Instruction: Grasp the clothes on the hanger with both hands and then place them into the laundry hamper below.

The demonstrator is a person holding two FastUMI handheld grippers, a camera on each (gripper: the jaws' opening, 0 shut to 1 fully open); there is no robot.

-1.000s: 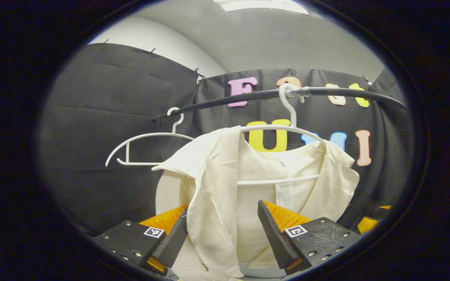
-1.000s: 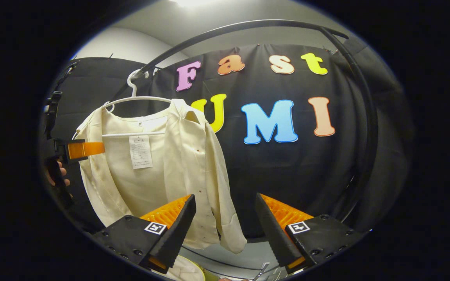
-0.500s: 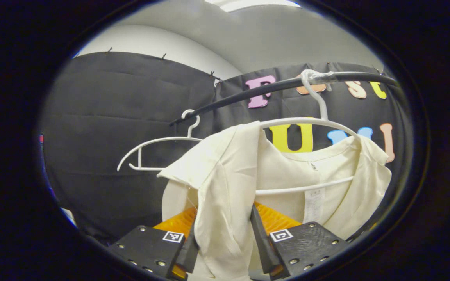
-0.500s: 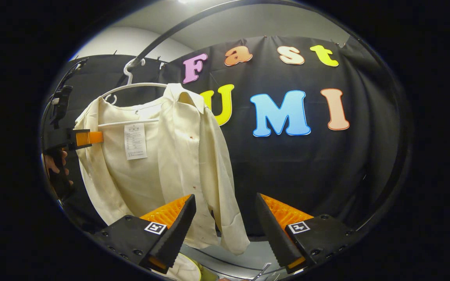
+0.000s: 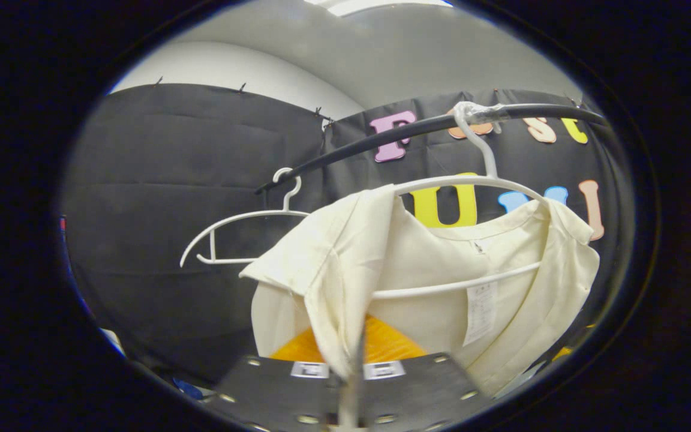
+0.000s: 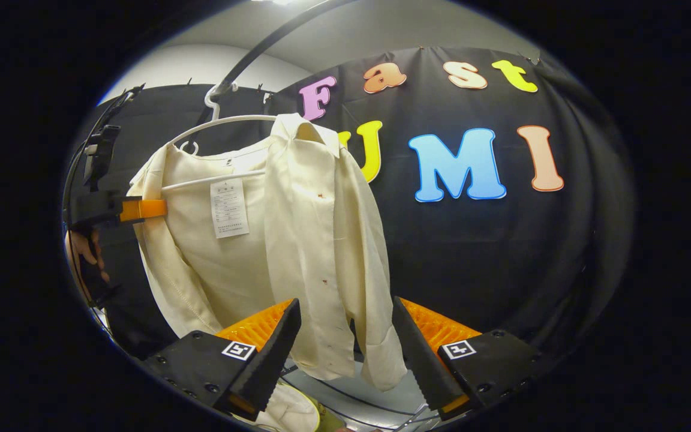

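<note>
Cream fabric hangs in front of both cameras: a shirt (image 5: 417,264) draped on a white hanger (image 5: 471,180) whose hook sits over a dark rail (image 5: 381,135) near the top of the booth. In the left gripper view, the left gripper (image 5: 348,372) is clenched on a fold of the shirt's front edge, with both fingers pressed together and the cloth pinched between them and running up from the nip toward the shoulder. A second, bare white hanger (image 5: 231,231) hangs from the same rail farther off, to the left of the shirt in this view. In the right gripper view the shirt (image 6: 273,240) hangs to the left of centre, its paper tag (image 6: 230,207) showing inside the back panel, and its loose front panel and sleeve drop down to the gap between the fingers of the right gripper (image 6: 345,345), which stand wide apart and press on nothing. At the far left of that view, the left gripper (image 6: 141,209) grips the shirt's other edge, held by a hand (image 6: 84,255) below it. Pale cloth (image 6: 288,414) shows at the bottom edge under the right gripper; whether it lies in a hamper cannot be told.
</note>
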